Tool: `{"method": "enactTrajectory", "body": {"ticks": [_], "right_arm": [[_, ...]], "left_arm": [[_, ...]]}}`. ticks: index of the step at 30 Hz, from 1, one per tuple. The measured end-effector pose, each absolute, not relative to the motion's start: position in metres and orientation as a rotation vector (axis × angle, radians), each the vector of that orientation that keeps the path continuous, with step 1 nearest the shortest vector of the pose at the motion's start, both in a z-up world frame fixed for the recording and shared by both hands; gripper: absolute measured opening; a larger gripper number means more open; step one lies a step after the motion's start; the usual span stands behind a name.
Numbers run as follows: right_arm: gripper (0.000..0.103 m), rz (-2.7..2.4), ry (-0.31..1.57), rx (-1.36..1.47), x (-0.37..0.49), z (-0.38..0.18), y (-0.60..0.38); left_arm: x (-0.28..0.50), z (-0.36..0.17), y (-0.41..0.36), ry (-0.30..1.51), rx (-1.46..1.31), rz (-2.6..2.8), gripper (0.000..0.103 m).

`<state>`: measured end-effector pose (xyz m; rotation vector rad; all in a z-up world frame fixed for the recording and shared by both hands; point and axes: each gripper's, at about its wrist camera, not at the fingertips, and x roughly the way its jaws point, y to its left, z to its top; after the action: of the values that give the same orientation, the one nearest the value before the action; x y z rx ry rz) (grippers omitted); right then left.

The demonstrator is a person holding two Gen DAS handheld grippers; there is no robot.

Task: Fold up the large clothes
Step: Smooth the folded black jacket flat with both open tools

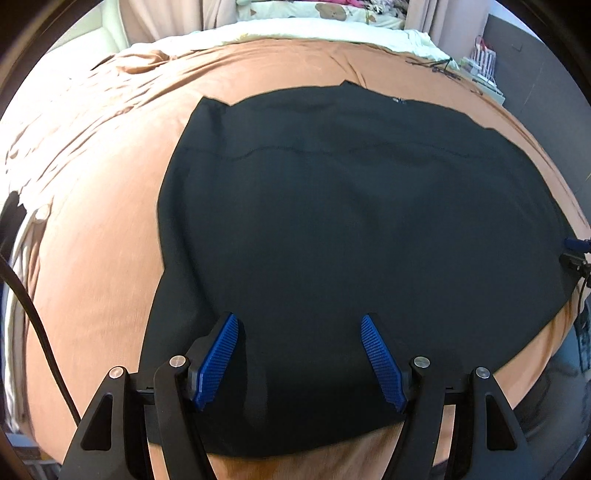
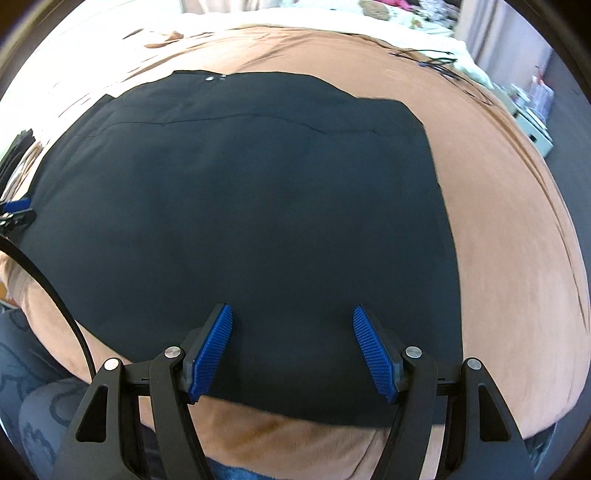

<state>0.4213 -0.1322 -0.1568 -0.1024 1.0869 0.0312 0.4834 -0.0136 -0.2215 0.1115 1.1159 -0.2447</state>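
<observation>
Left wrist view, and the black garment (image 1: 332, 229) fills the middle of the frame, spread flat on the bed, its near hem at six o'clock and its far edge up at twelve, where a small metal fastener (image 1: 398, 99) glints. A long seam line crosses it from side to side near the top. One fold of cloth runs along its nine o'clock side. The left hand-held gripper (image 1: 299, 326) hangs over the near part of the garment with its blue ribbed fingers (image 1: 218, 363) spread wide, nothing between them; I cannot tell whether the tips touch the cloth.

Over in the right wrist view, the same garment (image 2: 240, 221) lies flat, its right edge straight along three o'clock, a round snap (image 2: 209, 78) at the far edge near twelve. The right hand-held gripper (image 2: 292, 315) sits above the near hem, fingers (image 2: 373, 356) parted wide and holding nothing.

Each hand-held gripper shows at the margin of the other's view: a blue tip at three o'clock from the left camera, at nine o'clock from the right.

Under it all is the tan bedsheet (image 1: 96, 258), rumpled toward ten o'clock and smoother at three o'clock in the right view (image 2: 517, 240). Farther out at twelve lies a pale quilt (image 1: 295, 31), with thin black cables (image 1: 439, 68) on the sheet at one o'clock. A black cable (image 1: 40, 332) curves along the left of the frame.
</observation>
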Motion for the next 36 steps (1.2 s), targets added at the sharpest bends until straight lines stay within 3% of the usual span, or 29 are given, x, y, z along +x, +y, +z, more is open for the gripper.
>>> {"method": "enactTrajectory", "body": {"ticks": [6, 16, 23, 29, 36], "right_arm": [[0.067, -0.038, 1.087, -0.041, 0.405, -0.149, -0.137], [0.067, 0.029, 0.975, 0.009, 0.390, -0.091, -0.115], [0.043, 0.149, 0.937, 0.047, 0.404, -0.075, -0.068], [0.036, 0.234, 0.960, 0.127, 0.437, -0.101, -0.036], [0.025, 0.268, 1.037, 0.179, 0.445, -0.128, -0.008]], "left_arm": [[0.465, -0.218, -0.003, 1.114, 0.111, -0.238, 0.071], [0.436, -0.196, 0.060, 1.058, -0.159, -0.239, 0.071], [0.425, -0.199, 0.111, 1.056, -0.428, -0.222, 0.067], [0.428, -0.213, 0.127, 1.089, -0.579, -0.253, 0.061], [0.444, -0.242, 0.133, 1.157, -0.689, -0.261, 0.061]]}}
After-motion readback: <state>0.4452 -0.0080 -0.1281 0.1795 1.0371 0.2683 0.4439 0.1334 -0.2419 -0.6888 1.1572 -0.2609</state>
